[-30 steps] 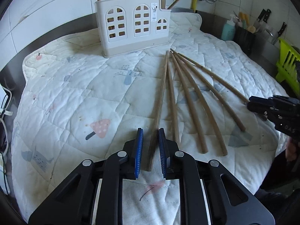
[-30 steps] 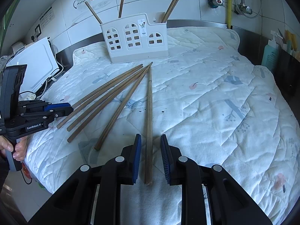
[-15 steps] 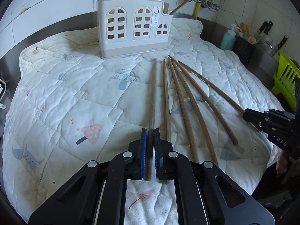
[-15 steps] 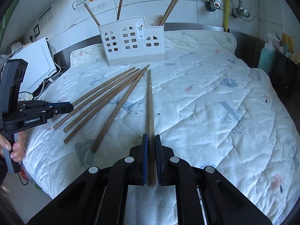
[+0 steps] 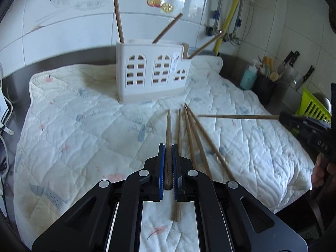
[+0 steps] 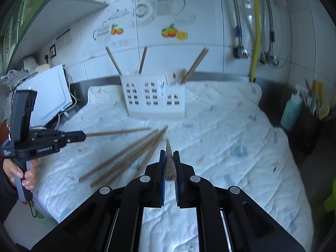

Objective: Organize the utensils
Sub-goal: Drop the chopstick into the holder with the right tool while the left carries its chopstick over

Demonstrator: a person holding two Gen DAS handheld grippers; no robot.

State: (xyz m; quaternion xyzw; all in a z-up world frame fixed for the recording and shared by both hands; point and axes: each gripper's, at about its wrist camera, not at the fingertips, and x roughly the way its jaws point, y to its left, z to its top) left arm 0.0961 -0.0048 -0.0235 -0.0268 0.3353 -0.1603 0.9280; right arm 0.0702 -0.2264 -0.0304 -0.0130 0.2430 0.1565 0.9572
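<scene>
Left claw [image 5: 167, 147]: blue pads clamped on the thick end of one wooden chopstick [image 5: 168, 126], which points forward toward the holder and is lifted clear of the cloth. Right claw [image 6: 169, 153]: likewise clamped on a second chopstick [image 6: 168, 147], seen nearly end-on in its own view; in the left wrist view that stick runs level above the cloth, tip toward the loose sticks. Each device is gripped by a person's hand [image 6: 23, 174]. Four loose chopsticks [image 5: 195, 138] lie fanned on the quilted cloth [image 5: 84, 126], tips converging near the holder, thick ends toward the near edge. The white utensil holder [image 5: 151, 73], with arched window cutouts, stands upright at the far side of the cloth covering the tabletop; chopsticks already lean out of its three compartments. A teal bottle [image 5: 248, 77] and knives [image 5: 289, 61] stand well apart, at the right wall.
</scene>
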